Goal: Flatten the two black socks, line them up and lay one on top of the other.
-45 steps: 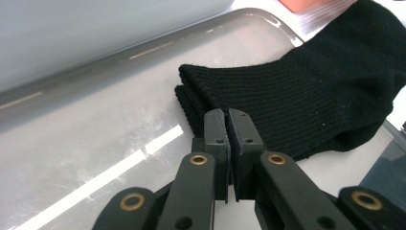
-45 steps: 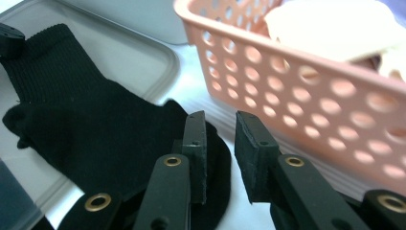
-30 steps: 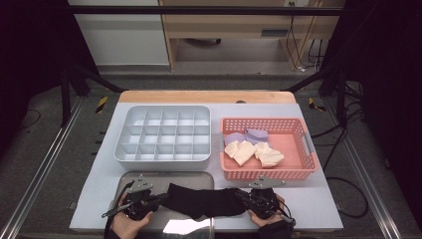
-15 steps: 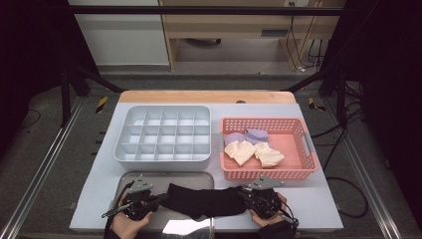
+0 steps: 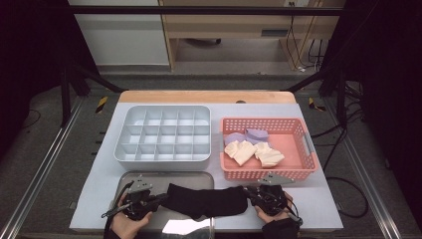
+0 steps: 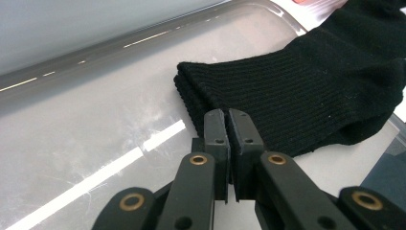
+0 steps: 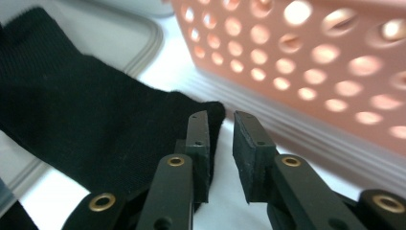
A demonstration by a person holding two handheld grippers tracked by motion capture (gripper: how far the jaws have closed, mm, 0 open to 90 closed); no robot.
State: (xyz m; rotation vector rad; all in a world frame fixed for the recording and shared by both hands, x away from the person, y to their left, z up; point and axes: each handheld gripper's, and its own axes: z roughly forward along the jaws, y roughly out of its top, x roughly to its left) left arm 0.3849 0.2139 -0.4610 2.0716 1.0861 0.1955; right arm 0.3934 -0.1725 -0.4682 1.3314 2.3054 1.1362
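Note:
A black sock [image 5: 206, 201] lies stretched across the front of the table, its left part on a shallow metal tray [image 5: 149, 178]. In the left gripper view my left gripper [image 6: 228, 115] is shut on the ribbed cuff of the sock [image 6: 306, 91], just above the tray floor [image 6: 95, 120]. The left gripper [image 5: 161, 198] sits at the sock's left end. At the other end, my right gripper [image 5: 249, 195] has just been opening. In the right gripper view its jaws [image 7: 221, 117] stand apart, with the sock's end [image 7: 81, 120] beside one pad and nothing pinched.
A grey box with many compartments [image 5: 162, 134] stands behind the tray. A pink perforated basket [image 5: 268, 172] at the right holds cream socks [image 5: 249, 149] and a purple one [image 5: 251, 134]; its wall [image 7: 311, 62] rises close to the right gripper.

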